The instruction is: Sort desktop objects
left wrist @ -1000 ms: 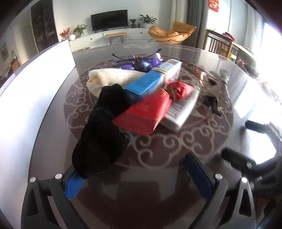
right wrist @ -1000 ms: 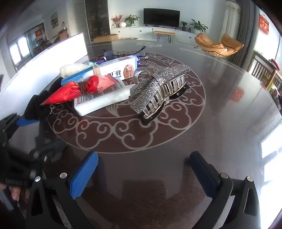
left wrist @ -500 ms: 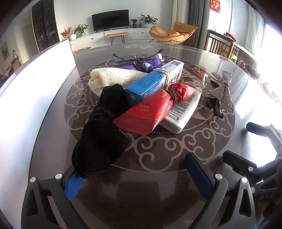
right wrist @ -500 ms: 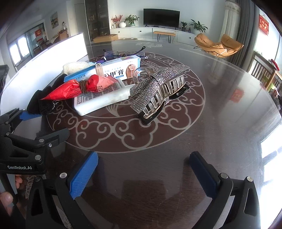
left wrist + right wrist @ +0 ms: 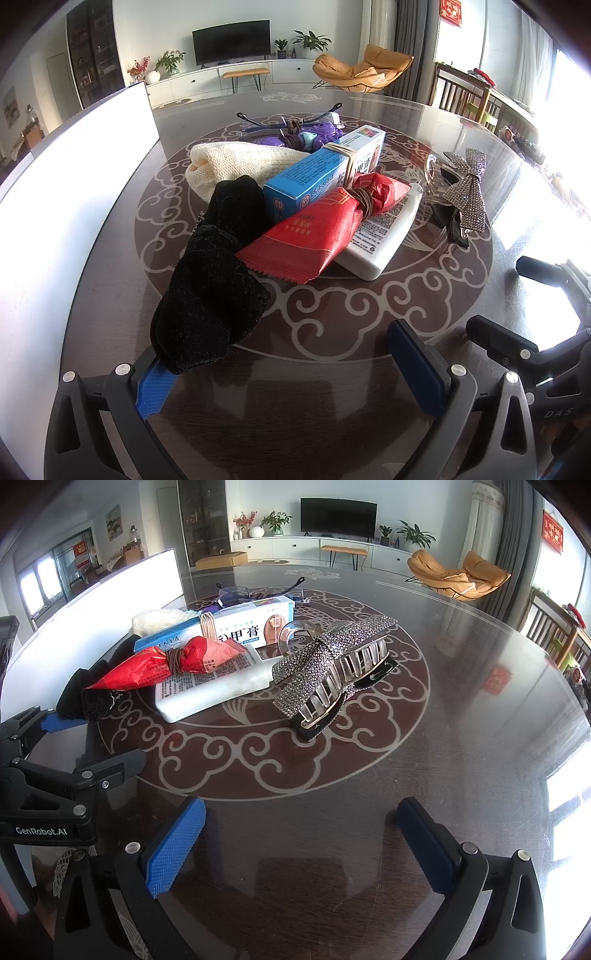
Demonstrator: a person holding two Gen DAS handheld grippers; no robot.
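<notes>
Dark tabletop with pale scrollwork, a heap of bright and dull things on it.
The glossy dark brown tabletop (image 5: 332, 391) carries a round ring of pale grey curling scroll patterns. On it: a fuzzy black cloth (image 5: 218, 284); a shiny red foil packet (image 5: 314, 236) with small gold print, tied by a brown band; a blue and white cardboard box (image 5: 321, 173) with dark lettering; a white plastic bottle (image 5: 384, 236) covered in fine black text; a cream knitted cloth (image 5: 240, 166); a purple plastic toy (image 5: 317, 134); and a silver rhinestone bow hair claw (image 5: 332, 664) with clear teeth on a black base. The gripper fingers (image 5: 173, 849) have blue ribbed pads on black frames.
</notes>
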